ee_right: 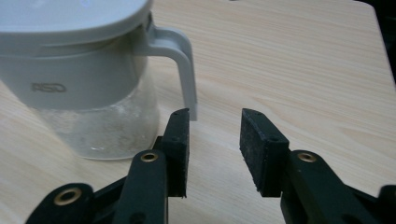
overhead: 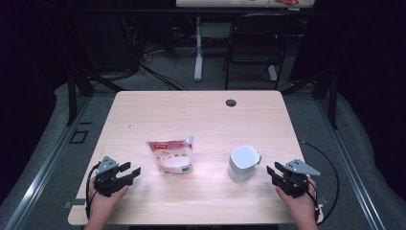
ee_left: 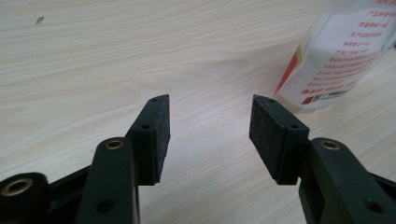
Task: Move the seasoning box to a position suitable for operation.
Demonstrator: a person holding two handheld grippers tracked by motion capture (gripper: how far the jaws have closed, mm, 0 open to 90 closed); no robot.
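Observation:
A white pouch (overhead: 170,156) with red print and a spout cap stands near the middle of the wooden table (overhead: 201,115). To its right is a clear jar (overhead: 242,164) with a white lid and handle. My left gripper (overhead: 132,171) rests on the table left of the pouch, open, nothing between its pads. In the left gripper view the pouch (ee_left: 338,56) is off to the upper right of the left gripper (ee_left: 209,122). My right gripper (overhead: 271,171) sits just right of the jar, open and empty. In the right gripper view the jar (ee_right: 88,79) and its handle (ee_right: 180,65) are close ahead of the right gripper (ee_right: 214,135).
A small round cable hole (overhead: 231,102) lies near the table's far edge. Beyond the table stand a black chair (overhead: 253,43) and a desk leg (overhead: 198,48) on a grey floor. Cables trail from both grippers near the front edge.

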